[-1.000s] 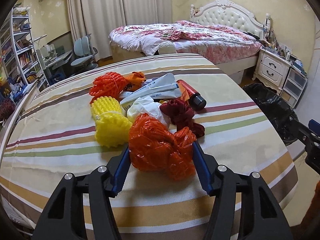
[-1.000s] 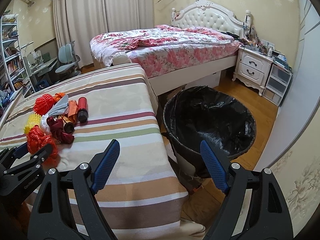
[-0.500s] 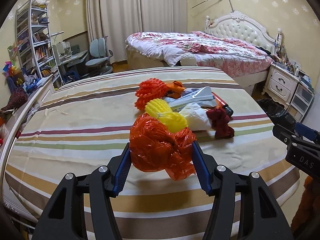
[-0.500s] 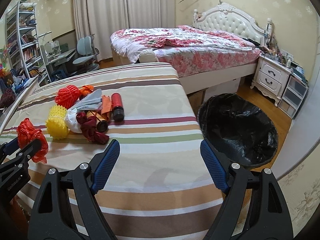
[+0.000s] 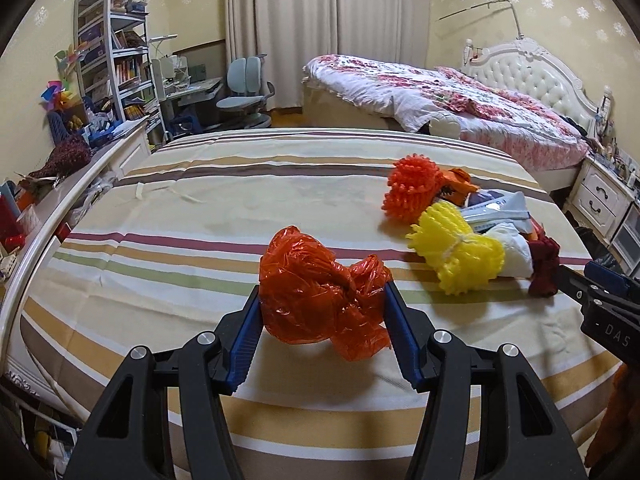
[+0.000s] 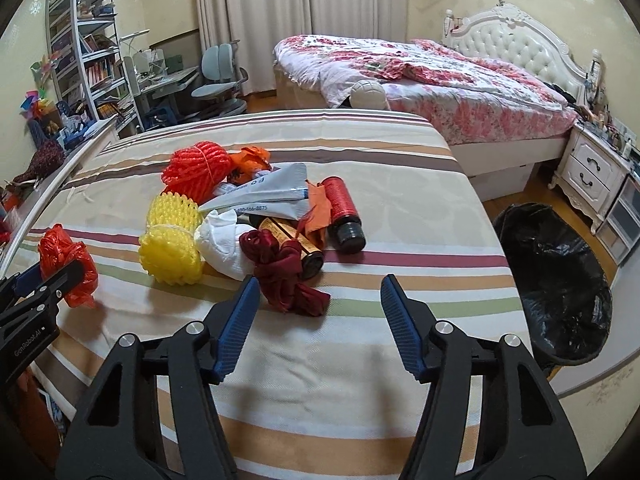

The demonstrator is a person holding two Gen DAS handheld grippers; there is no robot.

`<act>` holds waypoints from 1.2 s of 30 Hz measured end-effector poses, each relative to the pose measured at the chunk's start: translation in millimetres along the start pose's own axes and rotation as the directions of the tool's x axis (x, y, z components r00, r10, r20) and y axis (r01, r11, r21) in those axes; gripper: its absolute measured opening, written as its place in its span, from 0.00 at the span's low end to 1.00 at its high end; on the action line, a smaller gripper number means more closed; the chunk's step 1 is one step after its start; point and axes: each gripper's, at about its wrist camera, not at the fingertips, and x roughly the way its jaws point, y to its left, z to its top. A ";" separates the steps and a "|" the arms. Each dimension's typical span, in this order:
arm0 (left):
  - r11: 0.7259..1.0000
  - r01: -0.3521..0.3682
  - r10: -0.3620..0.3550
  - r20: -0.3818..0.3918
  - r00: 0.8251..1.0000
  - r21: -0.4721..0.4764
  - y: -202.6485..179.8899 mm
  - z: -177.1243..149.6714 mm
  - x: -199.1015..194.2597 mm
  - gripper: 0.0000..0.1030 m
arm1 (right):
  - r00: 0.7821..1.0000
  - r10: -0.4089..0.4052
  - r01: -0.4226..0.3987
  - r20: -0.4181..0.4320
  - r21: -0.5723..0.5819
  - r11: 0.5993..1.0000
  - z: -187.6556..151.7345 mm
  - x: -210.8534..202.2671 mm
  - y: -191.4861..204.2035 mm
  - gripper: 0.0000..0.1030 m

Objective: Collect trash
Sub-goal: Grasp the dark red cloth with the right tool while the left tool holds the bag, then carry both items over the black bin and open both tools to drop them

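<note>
Clenched on the orange plastic bag (image 5: 320, 292), our left gripper (image 5: 323, 312) holds it above the striped table (image 5: 192, 240), our right gripper (image 6: 316, 312) gapes empty, and next we must carry it to the black bin (image 6: 560, 280) at three o'clock.

We read "400-166-8875" on the grey-white pouch (image 6: 264, 196) lying at twelve o'clock from the red fabric knot (image 6: 286, 276). "DAS" shows on the right gripper (image 5: 608, 300) body, and "GenRobot.AI" on the left gripper (image 6: 36, 280) body. The amber bottle (image 6: 294, 242) label is illegible.
</note>
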 end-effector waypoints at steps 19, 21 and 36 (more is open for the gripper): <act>0.998 0.060 -0.061 0.032 0.998 0.017 -18.6 5.2 -8.2 0.56 | 1.000 0.014 -0.014 0.007 -0.001 1.000 -1.7 -10.1 -6.0 0.23; 0.997 0.075 -0.076 0.048 0.996 0.026 -26.0 8.1 -12.9 0.56 | 1.000 -0.005 0.005 0.023 0.011 1.000 -1.9 -16.8 -15.1 0.23; 0.941 0.279 -0.306 0.126 0.944 0.194 -148.3 36.9 -33.4 0.56 | 0.959 -0.262 0.242 0.108 0.171 0.955 3.0 -58.5 -129.9 0.23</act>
